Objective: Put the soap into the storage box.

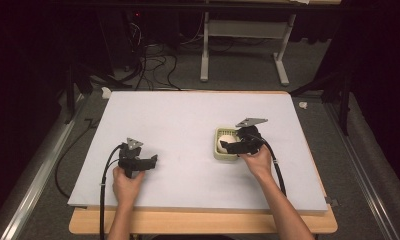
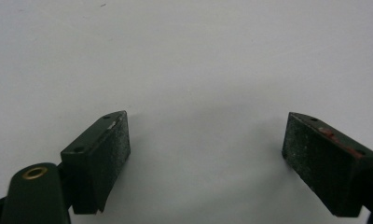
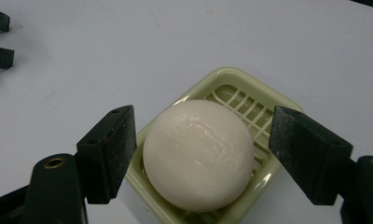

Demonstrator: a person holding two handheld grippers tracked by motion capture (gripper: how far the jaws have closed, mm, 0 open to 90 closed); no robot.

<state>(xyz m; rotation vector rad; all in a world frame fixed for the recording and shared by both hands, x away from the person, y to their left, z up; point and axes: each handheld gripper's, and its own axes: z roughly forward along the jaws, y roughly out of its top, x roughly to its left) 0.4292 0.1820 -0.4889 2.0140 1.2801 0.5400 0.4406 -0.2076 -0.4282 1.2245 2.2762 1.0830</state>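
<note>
A round white bar of soap point(image 3: 198, 154) lies in a pale green slatted soap dish point(image 3: 250, 88) on the white table top. In the high view the soap point(image 1: 224, 141) and the dish point(image 1: 219, 153) sit right of centre. My right gripper point(image 3: 201, 151) is open, its two jaws standing either side of the soap with small gaps, not touching it; in the high view this gripper point(image 1: 234, 145) hovers over the dish. My left gripper point(image 1: 149, 161) rests low at the front left, open over bare table, nothing between its pads point(image 2: 112, 149).
The white board point(image 1: 178, 120) lies on a wooden table whose edge point(image 1: 203, 225) shows at the front. Beyond the far edge are floor cables point(image 1: 153, 65) and a white table frame point(image 1: 238, 45). Metal rails point(image 1: 38, 175) run along both sides.
</note>
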